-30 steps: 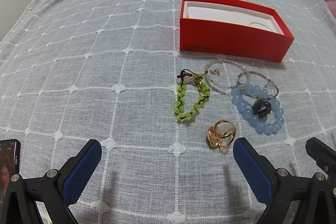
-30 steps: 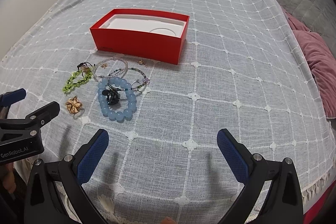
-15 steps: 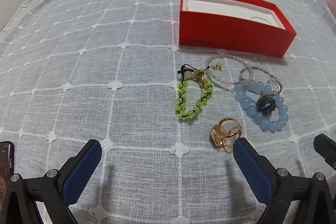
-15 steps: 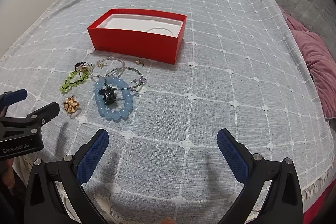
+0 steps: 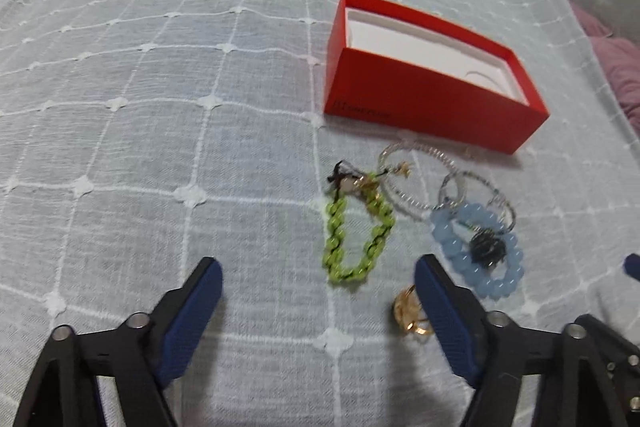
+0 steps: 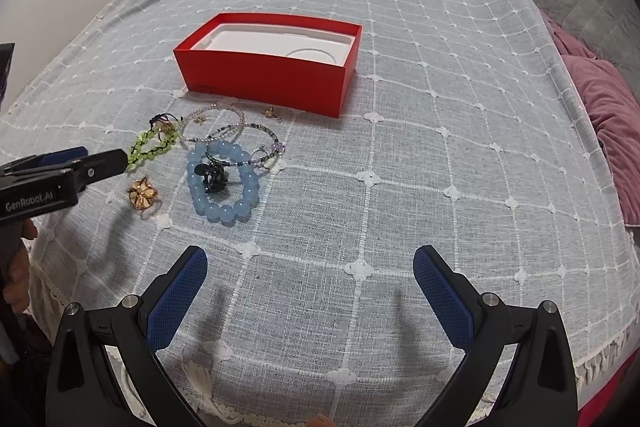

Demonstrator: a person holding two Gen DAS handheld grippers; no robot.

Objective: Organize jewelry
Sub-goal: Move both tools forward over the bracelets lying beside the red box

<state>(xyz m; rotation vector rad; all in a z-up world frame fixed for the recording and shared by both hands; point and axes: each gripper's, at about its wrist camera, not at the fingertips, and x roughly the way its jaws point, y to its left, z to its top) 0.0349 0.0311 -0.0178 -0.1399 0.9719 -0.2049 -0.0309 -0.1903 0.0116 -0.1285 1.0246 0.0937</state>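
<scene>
Loose jewellery lies on the bed cover in front of an open red box [image 5: 428, 95] [image 6: 264, 71] with a white insert. There is a green bead bracelet [image 5: 356, 231] [image 6: 152, 143], a gold ring [image 5: 406, 313] [image 6: 142, 193], a blue bead bracelet [image 5: 480, 255] [image 6: 224, 183] around a small black piece [image 5: 486, 247], and two thin clear bead bracelets [image 5: 420, 183]. My left gripper [image 5: 317, 263] [image 6: 102, 157] hovers low over them with its jaws closing. The green bracelet's near end lies between the tips, untouched, and the ring sits beside the right finger. My right gripper [image 6: 310, 255] stands open over bare cover.
A grey cover [image 6: 400, 147] with a white grid spans the bed. Grey and pink pillows [image 6: 600, 99] lie along the right side. A small gold earring [image 6: 272, 111] rests just in front of the box. The bed's near edge has a white fringe [image 6: 208, 383].
My left gripper moved in toward the jewellery and turned, and its jaws narrowed. The green bracelet and gold ring now sit close to its tips. The right gripper stayed still.
</scene>
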